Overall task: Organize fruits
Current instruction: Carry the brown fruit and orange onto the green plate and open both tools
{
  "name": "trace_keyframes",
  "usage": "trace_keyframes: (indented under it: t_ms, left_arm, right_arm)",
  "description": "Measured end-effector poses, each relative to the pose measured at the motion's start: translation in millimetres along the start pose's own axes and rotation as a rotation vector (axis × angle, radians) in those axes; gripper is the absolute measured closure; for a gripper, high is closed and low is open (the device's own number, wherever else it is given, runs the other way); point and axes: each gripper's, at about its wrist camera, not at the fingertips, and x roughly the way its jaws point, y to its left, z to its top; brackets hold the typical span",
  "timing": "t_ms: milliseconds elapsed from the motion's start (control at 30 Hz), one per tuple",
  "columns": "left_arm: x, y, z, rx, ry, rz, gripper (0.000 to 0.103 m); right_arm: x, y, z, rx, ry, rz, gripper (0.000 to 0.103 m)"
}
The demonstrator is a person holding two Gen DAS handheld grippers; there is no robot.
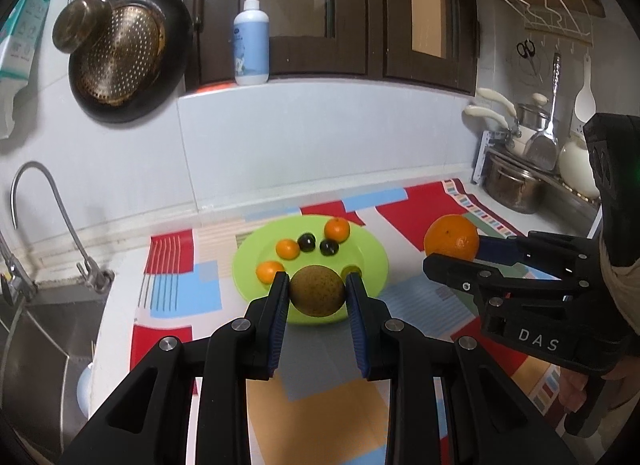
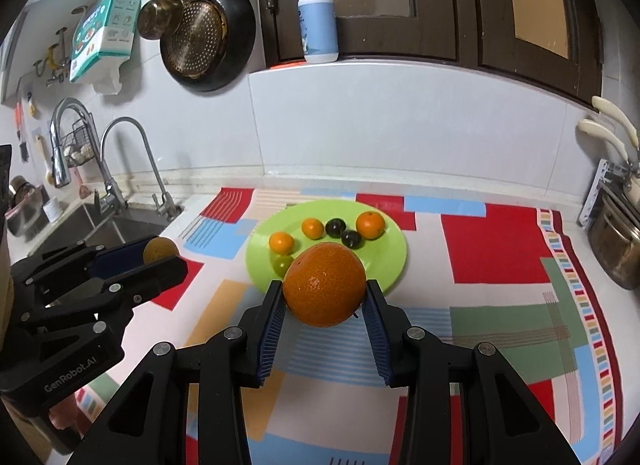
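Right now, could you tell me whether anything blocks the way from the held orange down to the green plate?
No obstacle stands between them. The large orange hangs in the right gripper over the green plate's near edge, but small fruits already fill its middle.

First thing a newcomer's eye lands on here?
Two clamped fruits: the right gripper holds a big orange, the left gripper a brown round fruit, both in front of the green plate. That plate, with small oranges and dark fruits, sits on the bright patchwork cloth.
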Motion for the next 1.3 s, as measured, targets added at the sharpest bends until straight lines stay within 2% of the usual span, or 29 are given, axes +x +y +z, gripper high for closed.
trace_keyframes:
  t_ms: [267,533,933,1300]
  left_arm:
    - [15.2,6.9,19.5,0.007,-0.022,0.006,0.074]
    - [41.6,16.1,34.2,0.007,0.0,-0.006,0.074]
    - [96.6,25.7,42.9,-0.003,0.088,-0.047,0.074]
    - [158.3,32.7,37.6,-0.028,0.196,-0.099,0.074]
  right_arm:
    - [8.7,-3.9,17.7,-0.001,-0.026,-0.006,0.063]
    - [26.7,-10.8,35.9,-0.014,-0.035,-0.02,0.063]
    - [73.1,-26.8,50.4,-0.018,0.034,-0.034,0.063]
    - [131.4,-45.5,49.7,0.016,0.151,-0.028,0.063]
